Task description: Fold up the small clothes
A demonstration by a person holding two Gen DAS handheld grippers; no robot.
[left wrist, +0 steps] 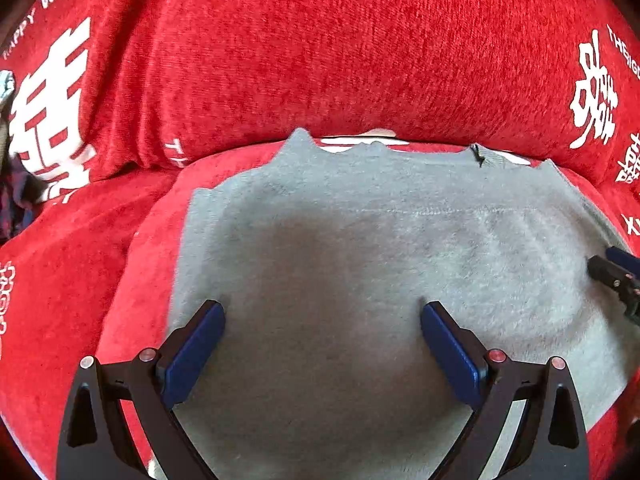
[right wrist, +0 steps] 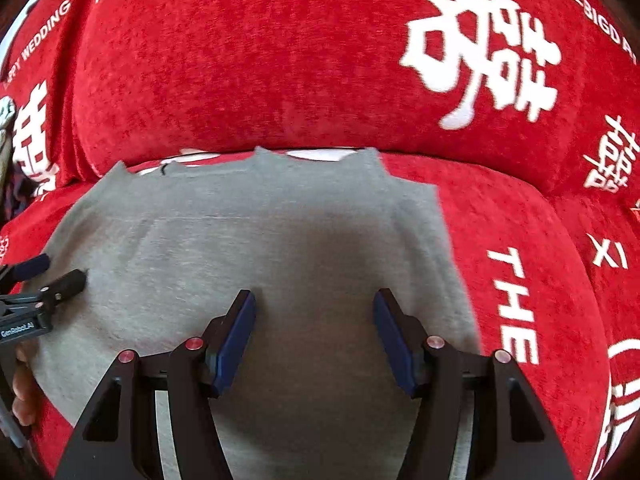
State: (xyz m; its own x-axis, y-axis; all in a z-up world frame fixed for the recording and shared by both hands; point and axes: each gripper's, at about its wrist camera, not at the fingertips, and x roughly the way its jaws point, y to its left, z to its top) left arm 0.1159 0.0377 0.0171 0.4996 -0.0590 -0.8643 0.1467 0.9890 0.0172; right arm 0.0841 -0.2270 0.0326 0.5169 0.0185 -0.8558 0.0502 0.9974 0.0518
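Observation:
A small grey garment (left wrist: 360,248) lies flat on a red sofa seat; it also shows in the right wrist view (right wrist: 248,248). Its scalloped far edge reaches the sofa's back cushion. My left gripper (left wrist: 322,316) is open and empty, its blue pads just above the garment's left half. My right gripper (right wrist: 314,304) is open and empty above the garment's right half. The right gripper's tips show at the right edge of the left wrist view (left wrist: 616,276). The left gripper shows at the left edge of the right wrist view (right wrist: 44,280).
The red sofa cover (left wrist: 340,48) has white characters and lettering; its back cushion (right wrist: 260,60) rises right behind the garment. Dark plaid cloth (left wrist: 16,196) lies at the far left. Bare red seat (right wrist: 520,280) lies right of the garment.

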